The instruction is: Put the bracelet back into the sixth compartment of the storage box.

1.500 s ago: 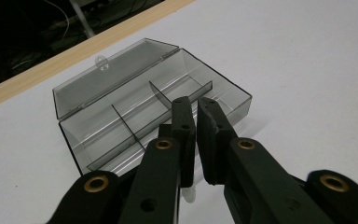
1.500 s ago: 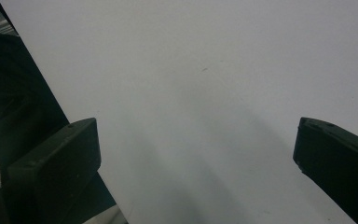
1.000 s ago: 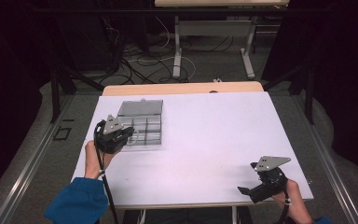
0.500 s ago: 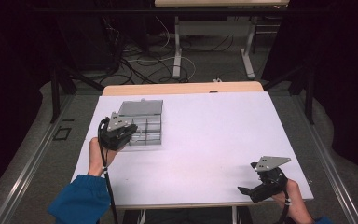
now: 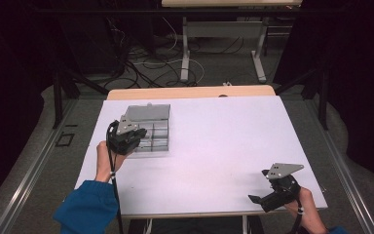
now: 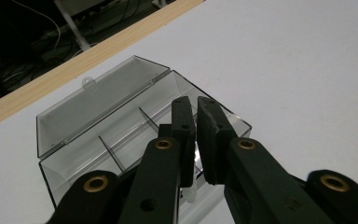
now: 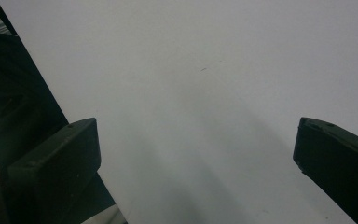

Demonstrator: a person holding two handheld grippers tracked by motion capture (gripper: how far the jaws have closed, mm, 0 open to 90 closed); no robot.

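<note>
left hand: a hand in a blue sleeve [image 5: 85,212] is gripping the left gripper [image 5: 139,138] at the left side of the table [image 5: 214,146].
left gripper: it is hovering over the near left part of the clear box [image 5: 148,131]; in the left gripper view the left gripper [image 6: 196,105] is pointing down into the box with its jaws pressed almost together, a thin slit showing between them and nothing pinched there.
clear box: the clear box [image 6: 121,126] is lying right under and just ahead of the left gripper, well apart from the right one. its lid [image 6: 98,100] is lying flung open on the far side of the jaws, flat toward the wooden edge [image 6: 74,60] of the table.
compartments: thin dividers [image 6: 112,151] are splitting the tray into cells; the jaw tips are hanging over a cell near the box's right end. whether they are touching its floor i cannot tell.
white sheet: a white surface [image 5: 233,131] is stretching between the two grippers.
right gripper: the right gripper [image 5: 254,199] is resting low at the near right corner of the table, held by the right hand [image 5: 309,209], its grey plate [image 5: 285,169] sitting on top. in the right gripper view the right gripper [image 7: 196,154] is standing with its jaws spread wide, only white surface between them.
</note>
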